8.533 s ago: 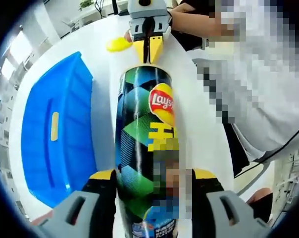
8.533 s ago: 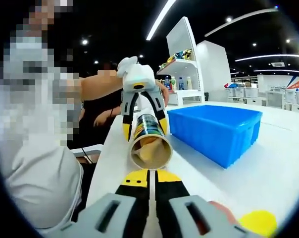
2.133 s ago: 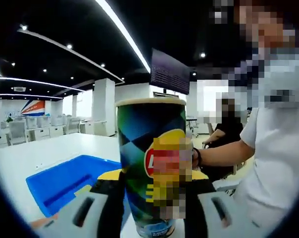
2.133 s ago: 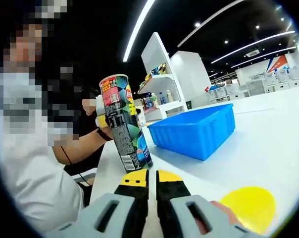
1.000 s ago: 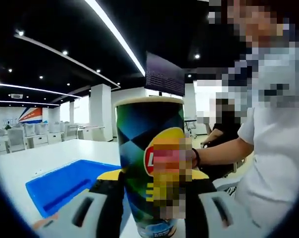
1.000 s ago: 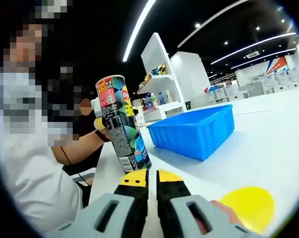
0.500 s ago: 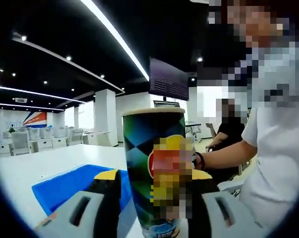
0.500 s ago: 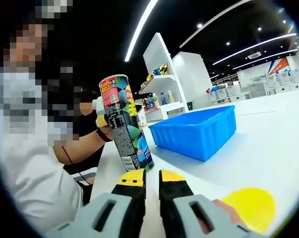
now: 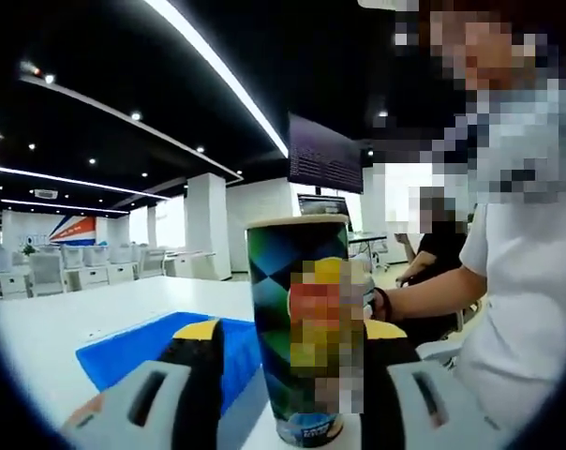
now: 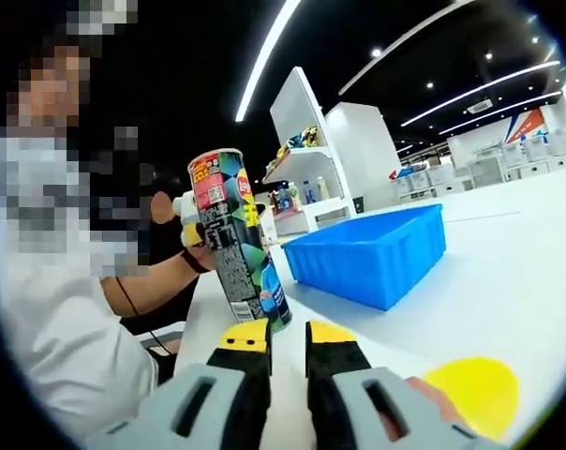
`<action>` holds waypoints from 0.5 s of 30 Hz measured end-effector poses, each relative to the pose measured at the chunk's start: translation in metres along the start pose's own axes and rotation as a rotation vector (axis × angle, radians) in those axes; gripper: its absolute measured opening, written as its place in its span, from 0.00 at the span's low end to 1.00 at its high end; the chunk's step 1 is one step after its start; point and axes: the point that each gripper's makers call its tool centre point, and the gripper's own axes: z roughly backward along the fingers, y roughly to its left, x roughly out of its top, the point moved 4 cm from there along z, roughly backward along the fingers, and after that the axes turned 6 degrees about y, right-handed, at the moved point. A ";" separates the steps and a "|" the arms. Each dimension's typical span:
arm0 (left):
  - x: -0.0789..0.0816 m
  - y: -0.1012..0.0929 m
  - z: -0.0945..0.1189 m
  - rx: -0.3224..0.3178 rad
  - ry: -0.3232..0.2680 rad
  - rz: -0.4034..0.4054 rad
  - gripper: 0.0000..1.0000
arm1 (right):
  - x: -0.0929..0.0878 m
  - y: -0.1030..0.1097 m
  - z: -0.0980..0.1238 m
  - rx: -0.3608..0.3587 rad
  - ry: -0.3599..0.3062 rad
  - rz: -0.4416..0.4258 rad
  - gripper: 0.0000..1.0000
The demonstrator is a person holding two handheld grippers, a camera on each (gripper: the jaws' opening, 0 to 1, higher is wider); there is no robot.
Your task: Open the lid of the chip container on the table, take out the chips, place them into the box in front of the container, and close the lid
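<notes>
Two things mattered for the next move: the lid [image 10: 472, 397] and the open mouth of the can [image 9: 299, 323]. The can stood upright on the white counter [image 10: 508, 272], long axis vertical, its base at the near edge, between the fingers of the left gripper [image 9: 292, 375]. Those fingers flanked the can on both sides; in the left gripper view a sliver of space showed between the left finger and the can wall, so the fingers seemed slightly apart and not clamped, though the right-side contact was hidden by a mosaic patch and I could not tell for sure. The can's top rim looked bare, with no lid on it. In the right gripper view the yellow lid lay flat on the counter, just beside the right gripper [image 10: 288, 361] on its right, while the can [image 10: 236, 239] stood farther off, ahead and to the left of those fingers. The right fingers stood close together with a narrow gap, holding nothing. The blue box [image 10: 372, 253] sat beyond the can to the right. By my judgement the right gripper was much the nearer to the lid, which would need picking up flat from the counter and carrying up and left to the can's mouth.
</notes>
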 end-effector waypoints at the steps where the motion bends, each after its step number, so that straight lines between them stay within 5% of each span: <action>1: 0.000 0.000 0.001 0.001 0.001 -0.001 0.58 | 0.001 0.000 0.000 0.001 -0.006 -0.002 0.14; 15: 0.007 0.002 0.035 0.089 -0.008 -0.020 0.61 | 0.001 0.002 0.000 0.006 -0.009 -0.005 0.15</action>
